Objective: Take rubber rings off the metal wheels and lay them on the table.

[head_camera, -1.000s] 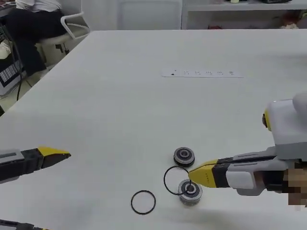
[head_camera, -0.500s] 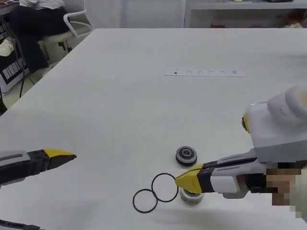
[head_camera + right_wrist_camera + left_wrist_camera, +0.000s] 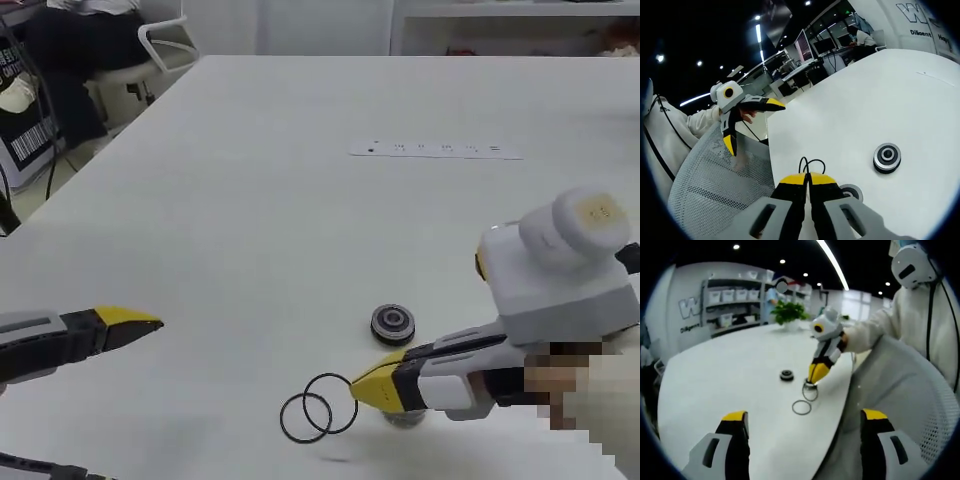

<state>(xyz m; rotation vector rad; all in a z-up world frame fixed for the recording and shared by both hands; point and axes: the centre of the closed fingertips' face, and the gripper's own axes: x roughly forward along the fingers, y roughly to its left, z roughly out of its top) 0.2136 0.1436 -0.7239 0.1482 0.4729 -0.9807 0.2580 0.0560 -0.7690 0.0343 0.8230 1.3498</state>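
Wheel [image 3: 408, 419] mostly hidden under right hand-held gripper [image 3: 352, 391], pinched bit of rubber ring [image 3: 328, 376] too; left hand-held gripper [image 3: 130, 400] cut by frame edge.

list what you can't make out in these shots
- Near wheel: mostly hidden under the right gripper in the head view, partly behind its jaw in the right gripper view.
- Far wheel: too small to tell if a ring is on it.
- Held ring: pinched part hidden inside shut jaws.
- Left gripper: lower jaw cut off by the head view's bottom edge.
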